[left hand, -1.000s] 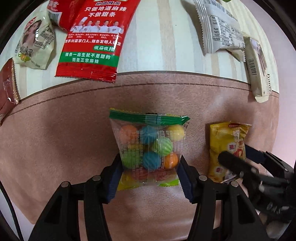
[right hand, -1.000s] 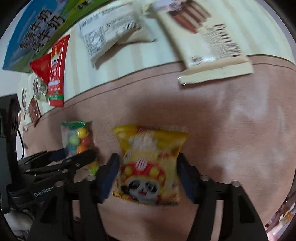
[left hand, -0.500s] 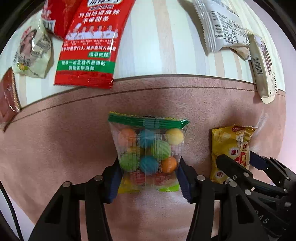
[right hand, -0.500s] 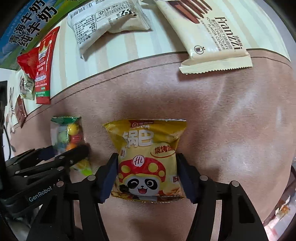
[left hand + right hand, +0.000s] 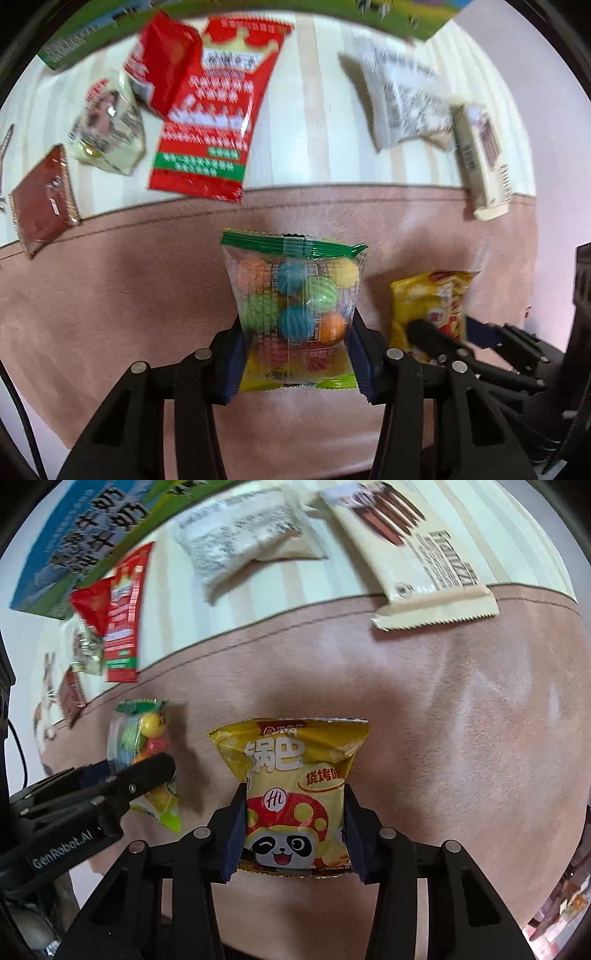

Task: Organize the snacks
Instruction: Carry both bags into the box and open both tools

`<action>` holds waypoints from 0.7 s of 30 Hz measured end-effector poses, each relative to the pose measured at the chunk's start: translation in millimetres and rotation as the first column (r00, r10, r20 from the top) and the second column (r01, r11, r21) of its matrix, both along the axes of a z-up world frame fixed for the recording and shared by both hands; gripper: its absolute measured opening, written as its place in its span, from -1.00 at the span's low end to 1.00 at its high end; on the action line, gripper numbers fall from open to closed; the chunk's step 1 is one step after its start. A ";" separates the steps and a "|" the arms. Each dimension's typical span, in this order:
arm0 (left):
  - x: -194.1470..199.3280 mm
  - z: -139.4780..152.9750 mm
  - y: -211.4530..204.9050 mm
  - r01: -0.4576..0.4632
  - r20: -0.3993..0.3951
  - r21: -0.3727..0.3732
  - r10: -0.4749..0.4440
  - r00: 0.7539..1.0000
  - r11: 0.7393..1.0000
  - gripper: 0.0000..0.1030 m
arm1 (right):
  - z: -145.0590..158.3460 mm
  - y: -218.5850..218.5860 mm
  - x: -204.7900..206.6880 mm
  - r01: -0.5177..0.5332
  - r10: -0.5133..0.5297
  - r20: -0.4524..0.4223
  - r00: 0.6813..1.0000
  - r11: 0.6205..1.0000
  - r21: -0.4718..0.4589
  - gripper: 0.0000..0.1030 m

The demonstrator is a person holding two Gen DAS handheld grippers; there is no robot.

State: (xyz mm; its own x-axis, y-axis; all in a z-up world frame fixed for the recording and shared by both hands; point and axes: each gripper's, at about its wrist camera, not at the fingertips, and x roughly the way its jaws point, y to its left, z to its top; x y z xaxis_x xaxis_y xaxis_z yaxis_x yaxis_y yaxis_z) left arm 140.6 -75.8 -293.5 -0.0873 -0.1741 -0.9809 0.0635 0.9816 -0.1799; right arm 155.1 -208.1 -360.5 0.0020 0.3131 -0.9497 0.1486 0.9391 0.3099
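1. Pink suede-like cloth (image 5: 443, 720) covers the near part of the table, and a striped cloth (image 5: 314, 129) lies beyond its seam.
2. Left gripper (image 5: 297, 363): its jaws are clamped on the lower part of the clear candy bag (image 5: 295, 299), whose long axis runs straight out from the jaws toward the seam.
3. Right gripper (image 5: 293, 832): its jaws are closing, pads pressing the sides of the yellow panda snack bag (image 5: 291, 786), which also points toward the seam.
4. Candy bag sits just beside the yellow bag, on its left.
5. Beyond the seam lie the red packet (image 5: 214, 122), white packet (image 5: 243, 535) and cream wafer pack (image 5: 417, 554); each hand looks set to carry its own bag.
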 end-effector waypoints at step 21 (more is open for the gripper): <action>154.7 200.6 80.2 -0.061 0.321 -0.162 0.112 0.940 0.985 -0.12 | 217.7 22.2 132.3 -0.073 0.004 0.405 0.914 0.985 0.155 -0.07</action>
State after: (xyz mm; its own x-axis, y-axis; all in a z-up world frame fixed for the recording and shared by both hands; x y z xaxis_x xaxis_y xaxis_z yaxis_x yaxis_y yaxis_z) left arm 295.3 4.4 -92.9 0.2564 -0.3117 -0.9149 0.0596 0.9499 -0.3069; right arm 287.4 -185.9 -142.8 0.3571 0.4711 -0.8066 -0.0557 0.8727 0.4850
